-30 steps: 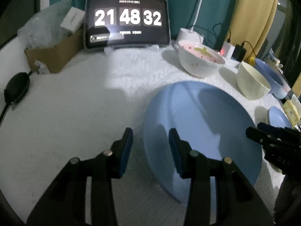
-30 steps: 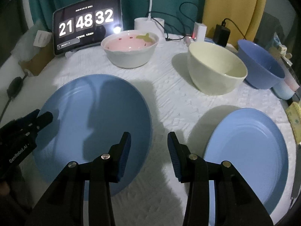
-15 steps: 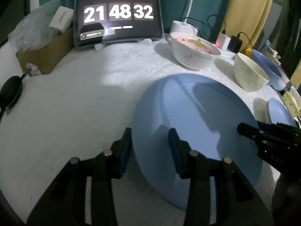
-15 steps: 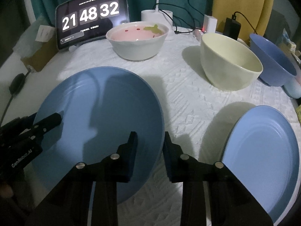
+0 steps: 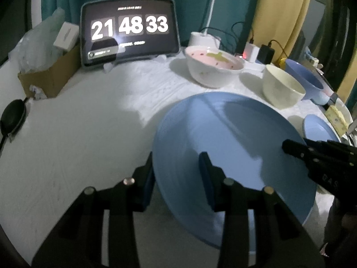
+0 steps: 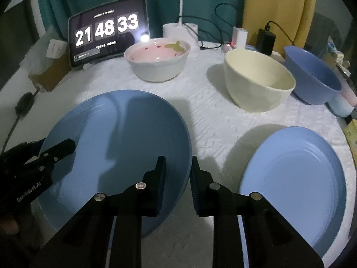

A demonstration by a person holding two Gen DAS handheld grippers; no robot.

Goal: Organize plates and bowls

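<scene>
Nearest the cameras, both tongs straddle opposite edges of the large blue plate (image 6: 116, 147), which sits on the white cloth of the desk (image 5: 78, 134) towards its near left. The right tongs (image 6: 178, 167) are closing with the plate's right rim between their pads; in the right wrist view a slim gap still shows on either side of the rim, so the bite does not look firm yet. The left tongs (image 5: 176, 167) stand part open across the left rim, one pad outside the plate and one over its face, not pressing.

The main risk, as I judge it, is an uneven lift: if one side clamps and rises while the other is loose, the plate may pivot, slide out of the pads and drop back onto the desk. A shallow bite on a smooth, thin rim could slip too.

Just to the right lies a second blue plate (image 6: 294, 185), apart from the first; setting one on the other off-centre could knock its edge or let the top plate skid.

Farther back stand a cream bowl (image 6: 256, 84), a blue bowl (image 6: 312, 78) and a white bowl with a pink inside (image 6: 158, 60). A wide swing of the plate could strike the cream bowl, the closest of the three. Behind them cables and a clock tablet (image 6: 107, 38) could be snagged.
</scene>
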